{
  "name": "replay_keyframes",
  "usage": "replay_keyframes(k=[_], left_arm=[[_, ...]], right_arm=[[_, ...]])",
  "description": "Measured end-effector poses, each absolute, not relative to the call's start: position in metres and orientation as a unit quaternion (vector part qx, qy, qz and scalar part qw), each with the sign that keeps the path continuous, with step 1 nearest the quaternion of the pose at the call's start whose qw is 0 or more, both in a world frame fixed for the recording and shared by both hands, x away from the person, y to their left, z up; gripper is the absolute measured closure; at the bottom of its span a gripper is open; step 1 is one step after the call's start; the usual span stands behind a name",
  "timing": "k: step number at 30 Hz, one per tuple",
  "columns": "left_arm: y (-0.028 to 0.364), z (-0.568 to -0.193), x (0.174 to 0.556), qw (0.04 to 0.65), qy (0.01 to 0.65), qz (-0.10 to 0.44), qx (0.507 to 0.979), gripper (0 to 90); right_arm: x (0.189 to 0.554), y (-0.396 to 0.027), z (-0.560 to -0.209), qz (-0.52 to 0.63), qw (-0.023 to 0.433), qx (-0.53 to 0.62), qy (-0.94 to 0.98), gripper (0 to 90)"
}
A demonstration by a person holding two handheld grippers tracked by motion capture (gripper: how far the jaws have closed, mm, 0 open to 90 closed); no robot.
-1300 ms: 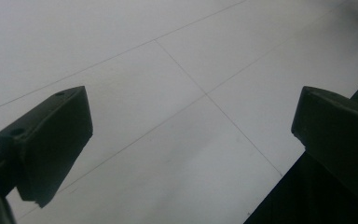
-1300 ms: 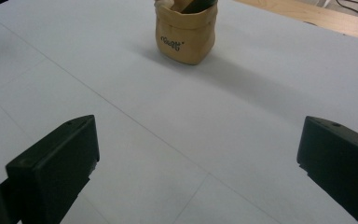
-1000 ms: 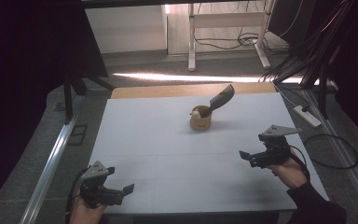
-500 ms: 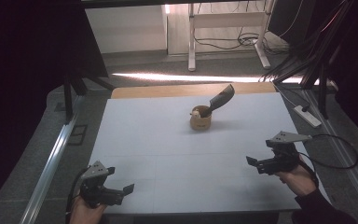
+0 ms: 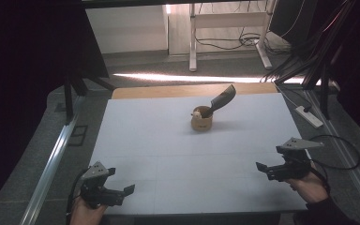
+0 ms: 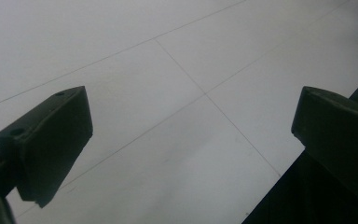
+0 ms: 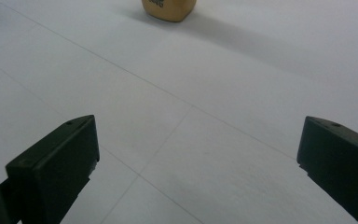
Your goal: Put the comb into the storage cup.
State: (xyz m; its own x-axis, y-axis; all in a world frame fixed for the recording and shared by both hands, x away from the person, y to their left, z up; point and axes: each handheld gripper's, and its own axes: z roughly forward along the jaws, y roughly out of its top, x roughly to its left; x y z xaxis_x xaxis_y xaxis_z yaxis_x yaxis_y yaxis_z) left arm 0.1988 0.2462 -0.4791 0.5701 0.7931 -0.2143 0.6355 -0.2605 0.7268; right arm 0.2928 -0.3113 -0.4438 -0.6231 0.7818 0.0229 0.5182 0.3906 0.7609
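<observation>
Right hand-held gripper (image 5: pixel 262 168) has drawn back, jaws spread; spatula (image 5: pixel 220 101) leans up-right in cup (image 5: pixel 201 123)

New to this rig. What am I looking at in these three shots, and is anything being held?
No robot arm here: a person holds a two-jaw tool in each hand. The high view looks down on the white table, with the left gripper and right gripper near its front edge. The other two pictures come from cameras riding on those grippers, looking along their black jaws. Both sets of jaws stand wide apart and hold nothing. Mid-table sits a tan cup with a dark spatula-like utensil leaning out of it.
</observation>
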Motion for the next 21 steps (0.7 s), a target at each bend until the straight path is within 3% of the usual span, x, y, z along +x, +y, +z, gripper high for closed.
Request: replay_keyframes(k=[21], left_arm=[[0.247,-0.479,0.199,0.408,0.456,0.095,0.785,0.0]], right_arm=[[0.268,-0.33,-0.447,0.362,0.184,0.426,0.808,0.0]])
